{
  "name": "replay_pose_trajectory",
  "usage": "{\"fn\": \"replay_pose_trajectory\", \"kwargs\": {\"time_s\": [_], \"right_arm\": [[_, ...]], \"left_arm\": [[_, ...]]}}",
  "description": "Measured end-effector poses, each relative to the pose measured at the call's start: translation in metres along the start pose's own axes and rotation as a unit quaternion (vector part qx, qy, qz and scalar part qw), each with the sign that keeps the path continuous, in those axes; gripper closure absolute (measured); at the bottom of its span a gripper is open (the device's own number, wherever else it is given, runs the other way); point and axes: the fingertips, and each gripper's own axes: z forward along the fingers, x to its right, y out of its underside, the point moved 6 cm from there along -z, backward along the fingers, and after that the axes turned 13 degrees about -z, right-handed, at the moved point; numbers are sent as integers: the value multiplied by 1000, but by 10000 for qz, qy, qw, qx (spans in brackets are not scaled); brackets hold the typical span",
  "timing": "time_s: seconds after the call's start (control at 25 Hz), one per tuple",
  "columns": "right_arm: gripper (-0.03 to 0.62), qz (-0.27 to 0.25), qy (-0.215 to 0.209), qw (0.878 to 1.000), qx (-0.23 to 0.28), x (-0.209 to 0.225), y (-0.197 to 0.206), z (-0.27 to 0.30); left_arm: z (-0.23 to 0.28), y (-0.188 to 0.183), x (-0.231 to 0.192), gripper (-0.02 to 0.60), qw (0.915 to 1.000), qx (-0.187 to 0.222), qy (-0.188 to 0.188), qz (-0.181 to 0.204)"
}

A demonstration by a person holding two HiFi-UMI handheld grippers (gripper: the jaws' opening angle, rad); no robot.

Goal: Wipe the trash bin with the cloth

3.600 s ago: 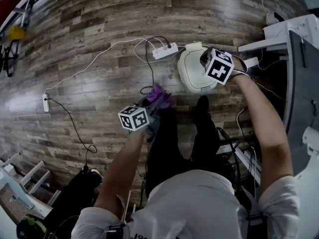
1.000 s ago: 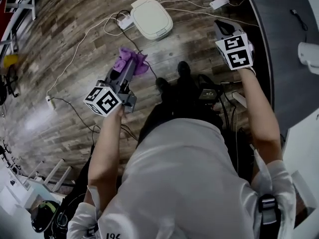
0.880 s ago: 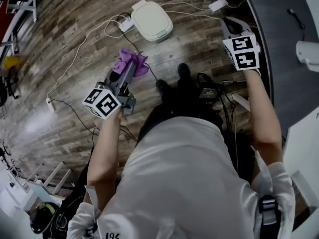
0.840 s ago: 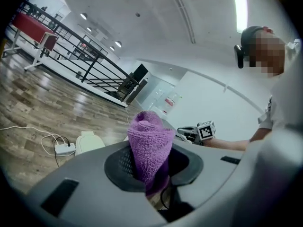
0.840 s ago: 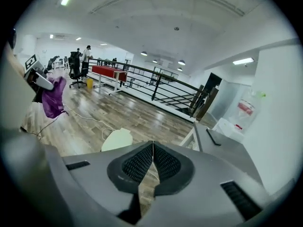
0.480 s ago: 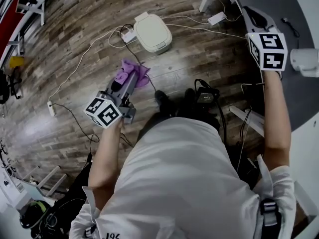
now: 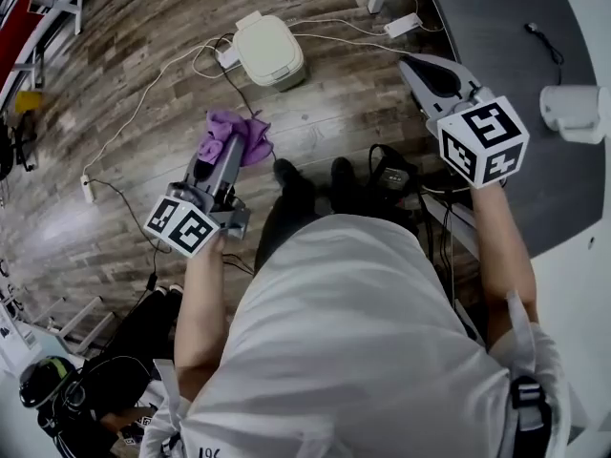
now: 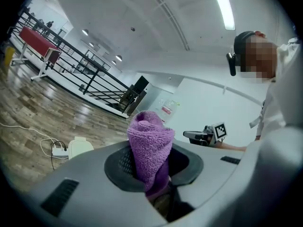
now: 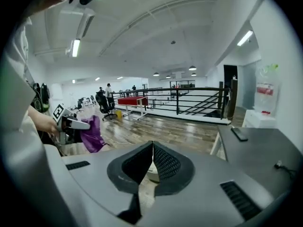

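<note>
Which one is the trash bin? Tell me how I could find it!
Look down at the brown wooden floor, a little beyond the purple cloth. The trash bin stands there right next to a small white power strip. It is the only big cream-white box with rounded corners and a flat lid on top.

You're gripping the purple terry cloth (image 8: 150, 143) between the jaws of your left gripper (image 7: 227, 153), and it's standing up out of them as a bunched, rolled wad, hanging in the air above the wooden floor (image 7: 143, 27). The trash bin (image 7: 270, 51), pale and rounded-square with its flat lid shut, is sitting upright on that floor, well apart from the cloth.
</note>
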Motion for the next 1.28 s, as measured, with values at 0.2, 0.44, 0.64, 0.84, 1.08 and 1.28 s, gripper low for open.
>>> {"fn": "replay_pose_trajectory", "kwargs": {"time_s": [0.2, 0.44, 0.64, 0.84, 1.08, 1.28], "right_arm": [[586, 491, -548, 9969, 264, -28, 20, -11], [586, 795, -784, 9933, 309, -56, 17, -17], [586, 1050, -925, 9885, 571, -72, -2, -23], [586, 1370, -976, 9824, 807, -102, -32, -13], [586, 1106, -782, 9879, 760, -139, -58, -2], [586, 1038, -600, 9906, 659, -151, -62, 0]], "left_arm": [[-8, 13, 16, 497, 9996, 210, -211, -35], [-26, 11, 24, 497, 9995, 244, -175, 45], [-30, 7, 34, 497, 9997, 211, 67, 144], [-48, -9, 35, 497, 9989, 68, 381, 260], [-74, -27, 26, 497, 9974, -38, 659, 277], [-85, -27, 20, 497, 9966, -117, 770, 249]]}}
